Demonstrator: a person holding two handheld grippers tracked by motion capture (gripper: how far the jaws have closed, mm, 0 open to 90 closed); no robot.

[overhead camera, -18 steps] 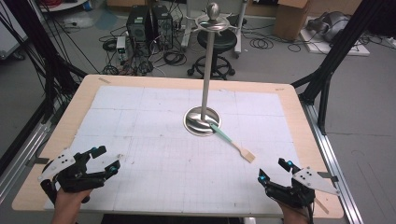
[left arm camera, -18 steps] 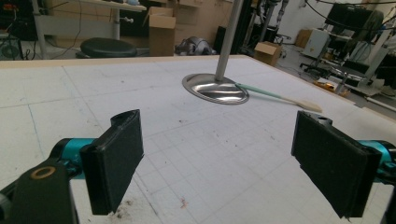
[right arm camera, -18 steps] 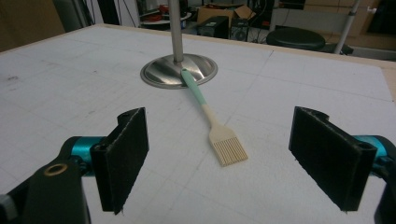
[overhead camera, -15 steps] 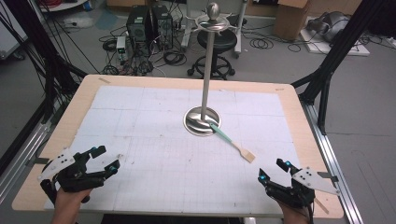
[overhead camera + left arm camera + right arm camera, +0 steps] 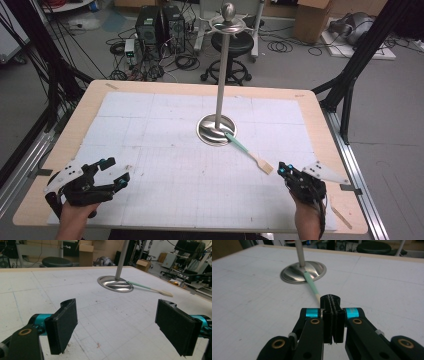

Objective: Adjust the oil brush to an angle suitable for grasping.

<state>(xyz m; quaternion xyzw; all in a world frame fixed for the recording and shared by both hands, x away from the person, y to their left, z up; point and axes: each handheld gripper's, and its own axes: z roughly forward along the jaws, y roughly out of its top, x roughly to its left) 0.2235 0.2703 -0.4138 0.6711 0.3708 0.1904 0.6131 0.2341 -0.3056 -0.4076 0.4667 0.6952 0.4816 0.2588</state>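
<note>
A: Anything moved since half a second ago?

B: Nothing I see. From above, my left gripper rests with jaws wide apart; right gripper pressed together, just beside the spatula.

A: Gripper views?

B: Left: spatula leans on the stand base. Right: jaws closed, empty.

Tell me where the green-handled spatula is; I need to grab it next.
In the high view the green-handled spatula lies right of the table's centre, its handle end resting on the metal stand's round base, its wooden blade pointing toward the right gripper.
</note>
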